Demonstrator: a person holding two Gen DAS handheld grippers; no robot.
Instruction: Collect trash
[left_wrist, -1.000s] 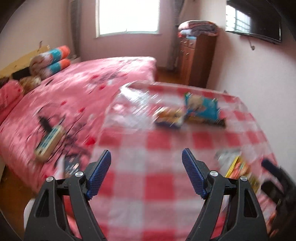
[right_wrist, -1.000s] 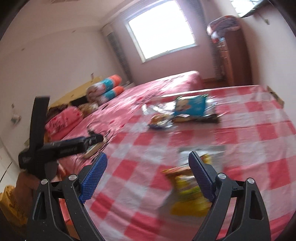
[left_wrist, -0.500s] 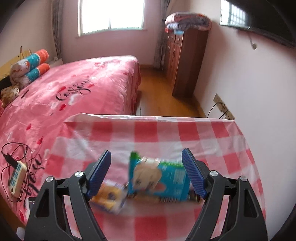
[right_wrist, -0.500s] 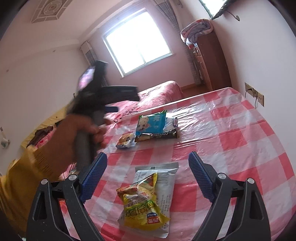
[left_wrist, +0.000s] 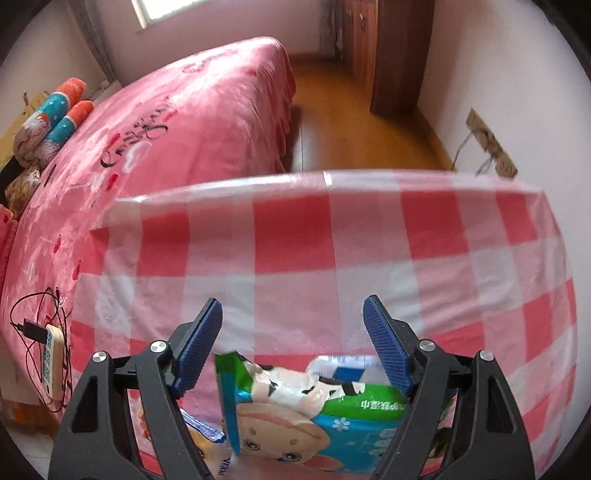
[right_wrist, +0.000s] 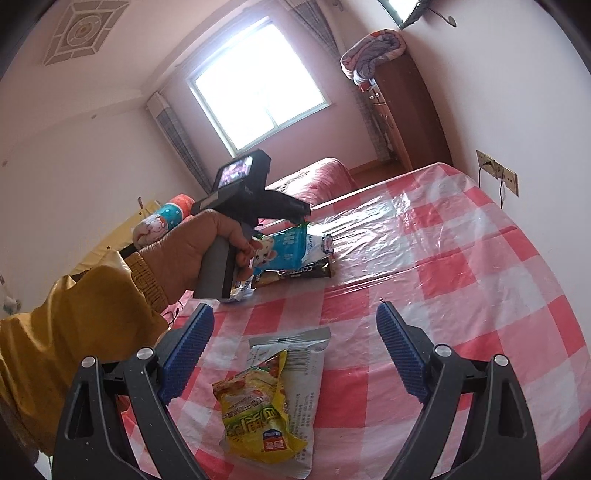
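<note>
Collection has not visibly begun: every wrapper in view lies on the table (right_wrist: 461, 266), and no bin or bag for the trash shows in either view.

Left gripper (left_wrist: 291, 347): fingers spread wide, nothing between the pads. It points steeply down over the far group of trash. The blue cartoon-printed packet (left_wrist: 314, 417) lies directly under and between the fingers, on the checked cloth, not gripped. A smaller wrapper (left_wrist: 205, 435) lies beside it toward the left finger, partly hidden by the gripper frame. From the right wrist view, the same blue packet sits at the far side of the table with a dark coffee sachet (right_wrist: 295, 273) touching its near edge; the person's left hand (right_wrist: 199, 251), in a yellow sleeve, holds the left gripper over them.

Right gripper (right_wrist: 295, 347): fingers also wide apart and empty. The yellow snack bag (right_wrist: 258, 410) lies on a pale flat wrapper (right_wrist: 299, 354), on the table between and below the fingers, untouched.

Judgement: the work stands at the approach stage. At least five pieces remain to be picked up. The left gripper appears best placed for a first grasp, on the blue packet; the fingers would need to come lower and close. Where the trash is to go cannot be told.
</note>
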